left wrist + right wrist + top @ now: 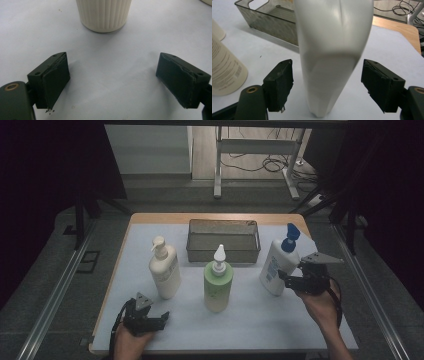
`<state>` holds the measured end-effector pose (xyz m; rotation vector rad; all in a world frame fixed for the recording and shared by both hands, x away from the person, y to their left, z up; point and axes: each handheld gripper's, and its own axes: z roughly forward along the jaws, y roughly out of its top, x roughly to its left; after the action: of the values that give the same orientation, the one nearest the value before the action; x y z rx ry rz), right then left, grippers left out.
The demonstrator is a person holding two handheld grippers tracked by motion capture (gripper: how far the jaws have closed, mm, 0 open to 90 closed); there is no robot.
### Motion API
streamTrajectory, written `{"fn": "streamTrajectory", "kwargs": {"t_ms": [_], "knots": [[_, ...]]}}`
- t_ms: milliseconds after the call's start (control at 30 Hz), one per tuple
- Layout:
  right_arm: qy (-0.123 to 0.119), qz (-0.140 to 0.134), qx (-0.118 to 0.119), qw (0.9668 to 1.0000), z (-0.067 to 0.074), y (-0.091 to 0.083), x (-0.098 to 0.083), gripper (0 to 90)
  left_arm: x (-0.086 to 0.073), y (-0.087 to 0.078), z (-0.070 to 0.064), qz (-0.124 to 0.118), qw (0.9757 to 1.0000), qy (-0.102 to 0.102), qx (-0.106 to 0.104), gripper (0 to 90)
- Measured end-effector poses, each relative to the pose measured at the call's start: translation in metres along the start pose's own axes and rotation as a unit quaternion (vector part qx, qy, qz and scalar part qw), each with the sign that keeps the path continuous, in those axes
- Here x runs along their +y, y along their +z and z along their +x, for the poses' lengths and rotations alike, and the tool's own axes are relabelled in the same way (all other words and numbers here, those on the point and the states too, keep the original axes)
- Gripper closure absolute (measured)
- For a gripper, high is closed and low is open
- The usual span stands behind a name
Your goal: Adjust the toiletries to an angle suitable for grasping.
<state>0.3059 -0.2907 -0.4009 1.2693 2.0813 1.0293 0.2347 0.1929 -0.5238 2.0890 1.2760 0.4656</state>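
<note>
Toward the right of the high view, the white plastic pump bottle with the blue dispenser head point(278, 265) stands upright on the pale sheet covering the tabletop point(260, 320), not far from that sheet's right edge. The right gripper point(286, 279) sits against its lower right flank. In the right gripper view the bottle point(332, 57) rises between the two black jaws with a clear gap on each side, so the jaws stand wide and press on nothing.

Behind it, in the upper middle of the high view, lies a smoked translucent rectangular tray point(223, 241), near the far wooden edge of the tabletop. A green pump bottle with a white nozzle point(218, 282) stands in the centre, well apart from the white one, with bare sheet between them.

At lower left the left gripper point(159, 316) lies low by the near edge, jaws spread wide with only bare sheet between them. Just beyond it stands a cream ribbed pump bottle point(164, 267), its base point(103, 13) at the top of the left gripper view. Open sheet runs along the bottom of the high view between the hands.
</note>
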Motion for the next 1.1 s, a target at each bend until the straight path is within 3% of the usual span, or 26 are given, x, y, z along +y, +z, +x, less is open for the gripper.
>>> {"fn": "streamTrajectory", "kwargs": {"t_ms": [533, 800, 900, 1100], "knots": [[0.006, -0.002, -0.011, 0.9999, 0.002, 0.021, 0.024, 26.5, 0.000, 0.000, 0.000, 0.000, 1.0000, -0.001, 0.000, 11.0], [0.001, 0.009, -0.010, 0.9999, 0.005, 0.030, 0.025, 30.3, 0.000, 0.000, 0.000, 0.000, 1.0000, -0.001, 0.000, 11.0], [0.000, 0.008, -0.013, 0.9999, 0.006, 0.032, 0.023, 36.4, 0.000, 0.000, 0.000, 0.000, 1.0000, -0.001, 0.000, 11.0], [0.011, 0.008, 0.001, 0.9999, 0.003, 0.030, 0.022, 38.2, 0.000, 0.000, 0.000, 0.000, 1.0000, -0.001, 0.000, 11.0]]}}
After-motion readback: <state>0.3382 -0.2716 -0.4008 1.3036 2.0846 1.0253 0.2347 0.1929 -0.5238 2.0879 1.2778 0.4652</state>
